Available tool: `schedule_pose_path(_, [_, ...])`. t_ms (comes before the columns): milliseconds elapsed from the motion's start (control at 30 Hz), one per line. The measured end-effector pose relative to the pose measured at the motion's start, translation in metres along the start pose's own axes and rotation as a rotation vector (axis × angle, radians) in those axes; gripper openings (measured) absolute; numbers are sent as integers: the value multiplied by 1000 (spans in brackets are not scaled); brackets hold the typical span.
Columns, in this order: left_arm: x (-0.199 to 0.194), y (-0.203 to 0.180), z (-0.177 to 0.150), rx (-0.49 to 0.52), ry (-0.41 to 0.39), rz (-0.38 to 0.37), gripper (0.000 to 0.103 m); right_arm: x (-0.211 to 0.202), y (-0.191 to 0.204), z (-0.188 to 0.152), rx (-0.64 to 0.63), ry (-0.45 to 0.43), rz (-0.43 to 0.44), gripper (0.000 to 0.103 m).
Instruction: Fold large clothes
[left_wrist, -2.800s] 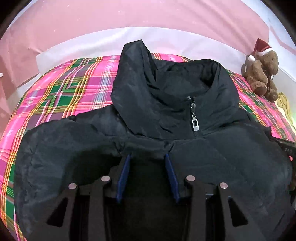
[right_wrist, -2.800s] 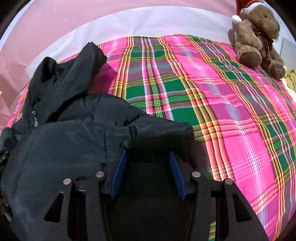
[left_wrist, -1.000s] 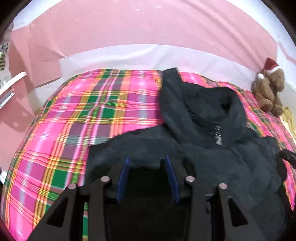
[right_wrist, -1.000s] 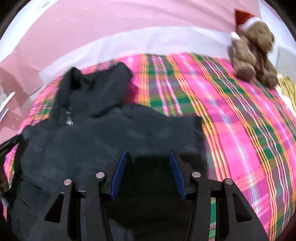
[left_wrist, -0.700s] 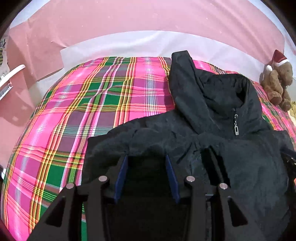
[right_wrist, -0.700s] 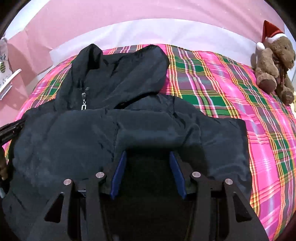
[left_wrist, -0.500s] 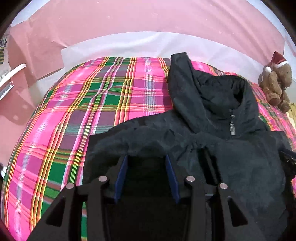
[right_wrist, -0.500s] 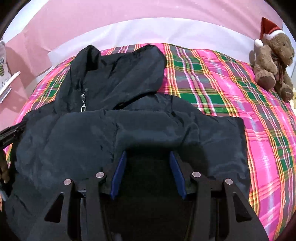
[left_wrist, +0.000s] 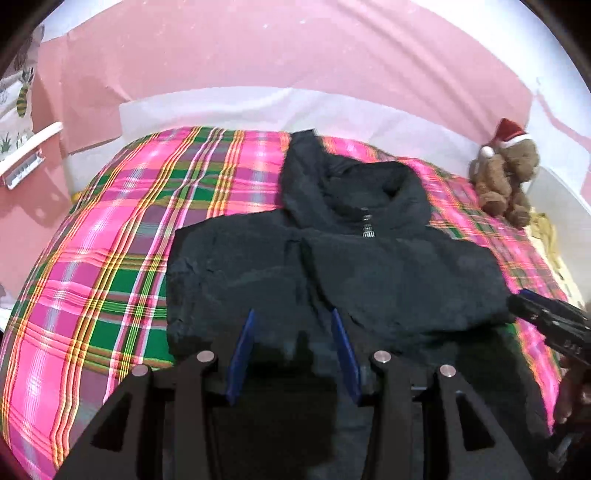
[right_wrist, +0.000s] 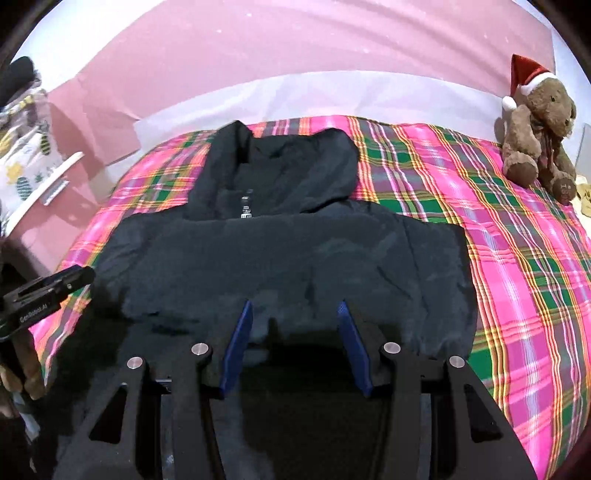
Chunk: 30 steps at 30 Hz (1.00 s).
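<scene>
A black hooded jacket (left_wrist: 354, 258) lies front up on the plaid bed cover (left_wrist: 122, 258), hood toward the far wall, zipper pull (left_wrist: 367, 230) at the collar. It also shows in the right wrist view (right_wrist: 295, 254). My left gripper (left_wrist: 291, 314) is open above the near left part of the jacket, with nothing between its blue pads. My right gripper (right_wrist: 293, 306) is open above the near right part, also empty. Each gripper's side shows at the edge of the other view.
A brown teddy bear (right_wrist: 535, 118) in a Santa hat sits at the far right corner of the bed. The pink wall and a white headboard strip (left_wrist: 258, 107) run behind. Plaid cover (right_wrist: 517, 258) lies bare on both sides of the jacket.
Both grippers have let go of the jacket and pulled back and up. The jacket now lies flatter and farther off, sleeves folded in, no longer bunched at the jaws.
</scene>
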<state>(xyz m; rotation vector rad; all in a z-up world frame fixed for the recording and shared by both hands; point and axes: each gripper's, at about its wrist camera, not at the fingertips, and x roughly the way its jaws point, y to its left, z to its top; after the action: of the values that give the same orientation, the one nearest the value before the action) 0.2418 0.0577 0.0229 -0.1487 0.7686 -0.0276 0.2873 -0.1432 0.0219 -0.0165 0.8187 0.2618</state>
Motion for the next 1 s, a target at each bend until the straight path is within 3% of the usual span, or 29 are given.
schedule_pose_path(233, [-24, -21, 36, 42, -43, -42, 58, -24, 10, 22, -12, -18, 30, 49])
schedule_pose_path(433, [-6, -30, 88, 68, -53, -34, 62, -19, 2, 68, 4, -35, 37, 49])
schedule_pose_path(633, [46, -31, 131, 70, -13, -28, 65, 19, -18, 121, 44, -15, 29, 49])
schedule_pose_path(1000, [182, -26, 183, 80, 73, 36, 65, 141, -72, 187, 100, 71, -4, 49])
